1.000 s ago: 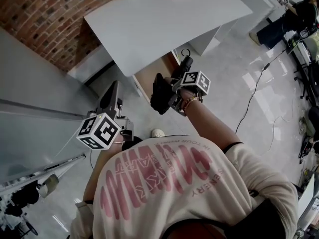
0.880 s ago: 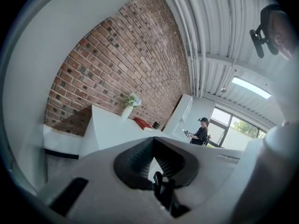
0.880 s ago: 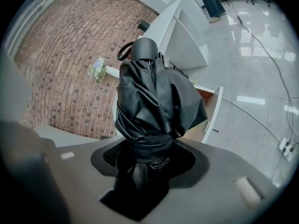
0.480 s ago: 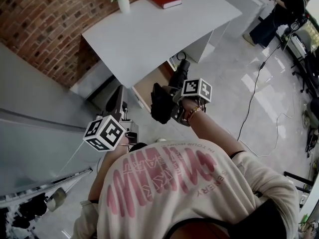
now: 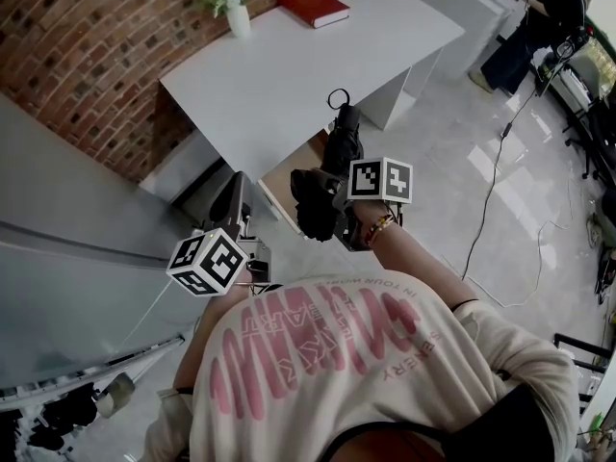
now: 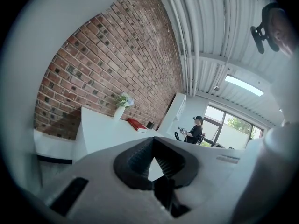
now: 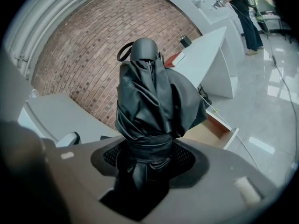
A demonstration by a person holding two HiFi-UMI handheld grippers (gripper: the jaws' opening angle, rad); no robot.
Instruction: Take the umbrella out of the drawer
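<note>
right gripper had its jaws clamped on the lower, wrapped part of the black folded umbrella, which was lifted clear of the open drawer under the near edge of the white desk. left gripper sat lower and to the left, its jaws all but together on nothing. the biggest risk, as i judged it, was the slick fabric sliding through the pads, since the hold looked to be on loose cloth, so the umbrella might drop back into the drawer or onto the floor. a smaller one was its far end knocking the desk edge if it swung. counted: one desk, one open drawer, one umbrella, two grippers, one red book, one vase of flowers.
</note>
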